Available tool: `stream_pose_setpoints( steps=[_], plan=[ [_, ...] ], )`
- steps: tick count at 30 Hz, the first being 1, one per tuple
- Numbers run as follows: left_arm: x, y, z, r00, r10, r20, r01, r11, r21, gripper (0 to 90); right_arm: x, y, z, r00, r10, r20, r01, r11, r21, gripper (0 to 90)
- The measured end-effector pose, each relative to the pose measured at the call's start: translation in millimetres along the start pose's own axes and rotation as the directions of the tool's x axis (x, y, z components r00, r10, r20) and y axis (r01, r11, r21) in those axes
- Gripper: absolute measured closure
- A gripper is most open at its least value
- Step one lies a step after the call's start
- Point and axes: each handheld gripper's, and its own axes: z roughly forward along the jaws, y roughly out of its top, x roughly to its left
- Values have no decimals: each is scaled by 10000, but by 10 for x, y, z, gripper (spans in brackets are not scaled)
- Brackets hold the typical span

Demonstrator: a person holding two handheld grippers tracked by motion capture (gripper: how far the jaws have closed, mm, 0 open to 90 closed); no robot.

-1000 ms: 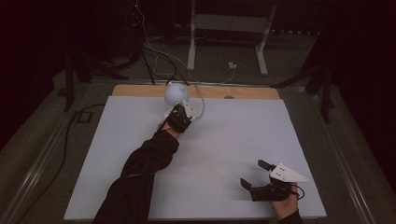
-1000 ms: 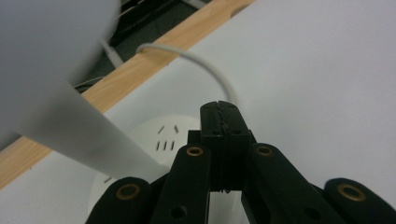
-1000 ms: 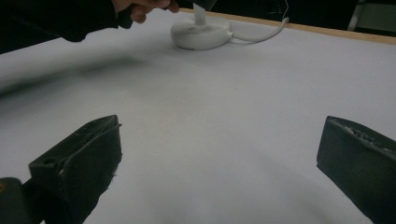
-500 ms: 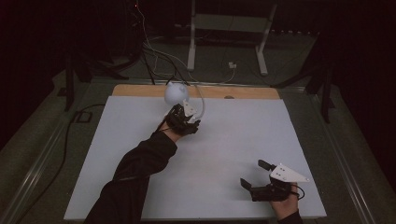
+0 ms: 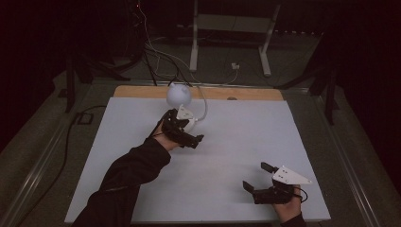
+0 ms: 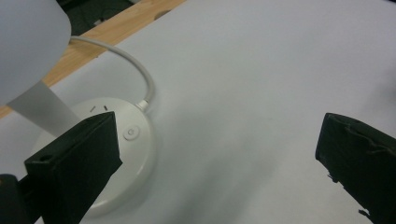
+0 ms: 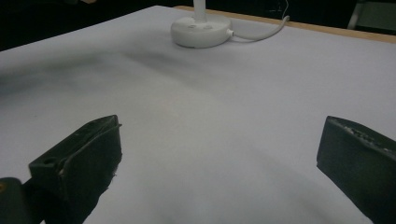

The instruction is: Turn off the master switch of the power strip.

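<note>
Since the earlier frame the left gripper (image 5: 189, 135) has drawn back a little from the lamp (image 5: 179, 94), toward the near side and slightly right, and the forearm has swung with it; the right gripper (image 5: 261, 182) has not shifted.

The lamp stands at the far middle-left of the white table (image 5: 236, 142), close to the wooden strip (image 5: 246, 93) along the far edge. Its round base (image 6: 135, 154) carries a small power button (image 6: 131, 133) on top, and a white cord (image 6: 140, 74) leaves the base toward the far edge (the shade (image 6: 28, 42) hangs over the left gripper's view at upper left).

The left gripper's jaws stand wide apart and hold nothing. One jaw sits just over the near rim of the base, with the button just beyond its tip; the other jaw is well off to the side over bare table. The left gripper is by far the nearer one.

The right gripper rests at the near right, well apart from the lamp, its jaws likewise spread and empty.
</note>
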Motion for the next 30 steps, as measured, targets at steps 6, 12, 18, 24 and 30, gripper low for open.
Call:
stream_pose_setpoints(
  steps=[6,12,18,24,30],
  plan=[
    [24,-106,-180,9997,112,-197,-111,9999,27,4,7,2,0,10000,-24,40,24,10000,-8,0],
    [52,-275,-344,9997,34,-259,-35,10000,-6,4,16,1,10,10000,-13,12,13,10000,44,0],
    [75,-476,-476,9998,-149,-128,149,9999,9,4,22,-3,21,10000,-35,-4,35,9999,106,0],
    [77,-665,-598,9995,-301,-41,301,9995,-31,4,27,-4,30,10000,-67,-21,67,9999,139,0],
    [65,-882,-705,9988,-479,81,479,9988,-32,4,26,-2,23,10000,-31,9,31,9999,112,0]
  ],
)
